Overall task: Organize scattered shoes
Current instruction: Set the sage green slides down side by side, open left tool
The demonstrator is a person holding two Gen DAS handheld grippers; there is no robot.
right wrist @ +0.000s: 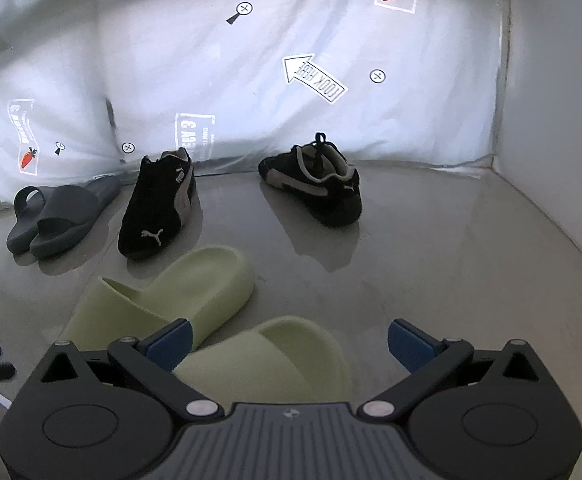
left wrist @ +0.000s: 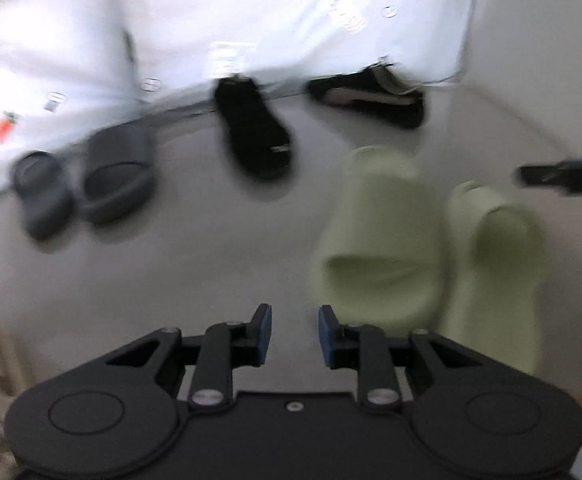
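Floor (right wrist: 431, 264) is lying grey and glossy, w/ a white printed sheet (right wrist: 291, 92) hanging behind and a pale wall at right. Six shoes showing: 2 green slides (right wrist: 195, 288), 2 grey slides (right wrist: 51, 220), 2 black sneakers (right wrist: 159, 204). Right claw (right wrist: 289, 344) is gaping wide, holding nothing, w/ the nearer green slide lying between and just beyond its pads. Left claw (left wrist: 295, 334) is standing part open, empty, green pair lying just to its right.

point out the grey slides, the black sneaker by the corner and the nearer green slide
grey slides (right wrist: 57, 216), right wrist view, front strap
black sneaker (right wrist: 315, 184), right wrist view, side panel
nearer green slide (right wrist: 275, 360), right wrist view, top strap
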